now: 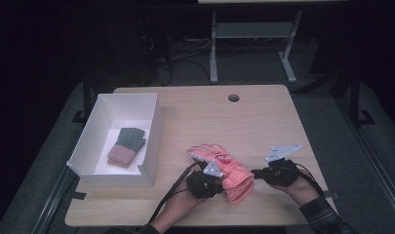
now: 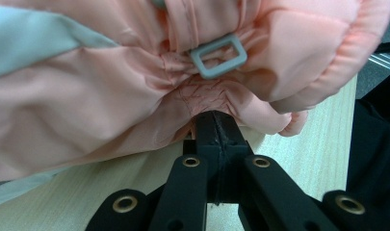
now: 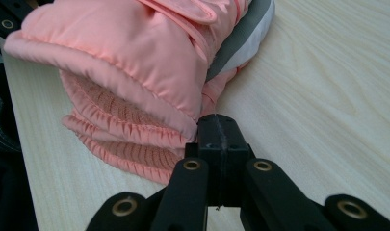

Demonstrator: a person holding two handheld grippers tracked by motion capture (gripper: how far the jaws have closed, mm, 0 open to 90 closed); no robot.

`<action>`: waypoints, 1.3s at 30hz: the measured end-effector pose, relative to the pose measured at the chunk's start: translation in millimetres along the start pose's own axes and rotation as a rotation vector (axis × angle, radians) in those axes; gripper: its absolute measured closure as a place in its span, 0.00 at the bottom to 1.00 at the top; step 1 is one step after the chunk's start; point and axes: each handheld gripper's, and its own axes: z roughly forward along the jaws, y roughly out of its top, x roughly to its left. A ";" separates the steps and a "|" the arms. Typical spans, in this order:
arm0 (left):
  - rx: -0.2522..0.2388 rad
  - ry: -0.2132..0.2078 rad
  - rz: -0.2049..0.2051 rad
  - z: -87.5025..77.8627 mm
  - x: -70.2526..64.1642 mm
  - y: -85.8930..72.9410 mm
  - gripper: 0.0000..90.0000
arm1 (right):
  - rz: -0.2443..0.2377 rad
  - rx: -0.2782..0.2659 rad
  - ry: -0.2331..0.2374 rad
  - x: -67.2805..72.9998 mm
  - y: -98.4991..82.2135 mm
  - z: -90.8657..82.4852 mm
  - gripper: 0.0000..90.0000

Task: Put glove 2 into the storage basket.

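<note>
I see the pink gloves (image 1: 224, 170) stacked near the desk's (image 1: 263, 122) front edge, right of centre. Left gripper (image 1: 215, 181) sits at their left side, jaws fully closed, tips pushed against the gathered fabric below the grey buckle (image 2: 218, 56); can't tell if any cloth is pinched. Right gripper (image 1: 256, 173) sits at the cuff end, jaws closed, tips touching the cuff edge. White box (image 1: 153, 122) at the left edge holds a dark-and-pink glove pair (image 1: 127, 146).
</note>
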 end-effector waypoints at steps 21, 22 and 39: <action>-0.026 0.104 -0.168 -20.9 46.9 -7.7 1.00 | -0.020 0.067 0.052 -0.5 -5.5 27.3 1.00; -0.035 0.102 -0.178 -20.2 49.4 -7.0 1.00 | -0.022 0.063 0.060 2.6 -5.7 28.8 1.00; -0.024 0.066 -0.145 -11.2 67.3 8.2 1.00 | -0.059 0.055 0.141 66.0 0.1 46.0 1.00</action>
